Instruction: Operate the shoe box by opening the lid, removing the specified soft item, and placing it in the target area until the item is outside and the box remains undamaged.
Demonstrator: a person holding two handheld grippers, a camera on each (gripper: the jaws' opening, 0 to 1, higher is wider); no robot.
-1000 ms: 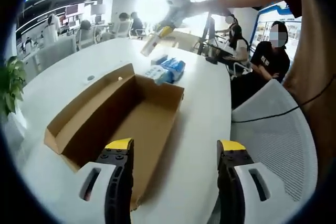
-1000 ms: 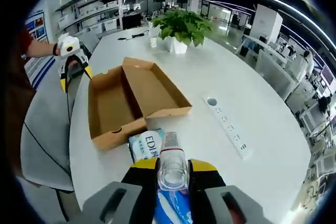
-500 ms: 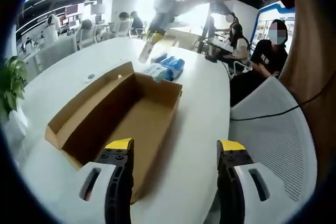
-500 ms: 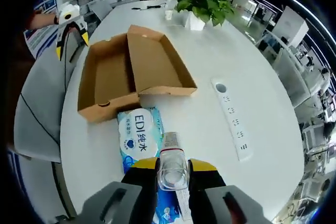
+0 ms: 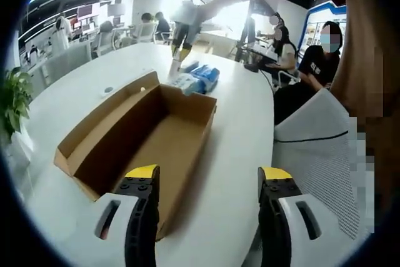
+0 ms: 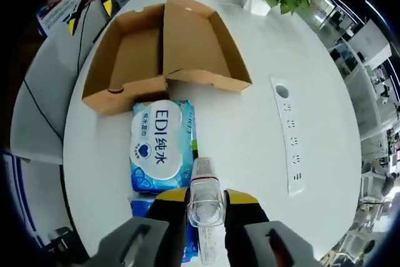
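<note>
Shoe box point(image 6: 164, 48) sits open and empty on the white desk point(image 6: 250, 129). The blue wipes pack point(image 6: 161, 146) lies flat just outside its short end. My right gripper point(image 6: 205, 203) has its jaws closed on a small clear bottle point(image 6: 205, 198) — above the desk, beside the pack. My left gripper point(image 5: 206, 182) — jaws wide apart, holding nothing, at the box's near end. Power strip point(image 6: 290, 136) well off to the side.

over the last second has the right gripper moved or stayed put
Yes. In the left gripper view the right gripper has dropped from above the wet wipes pack down to it, judged against the open shoe box.
</note>
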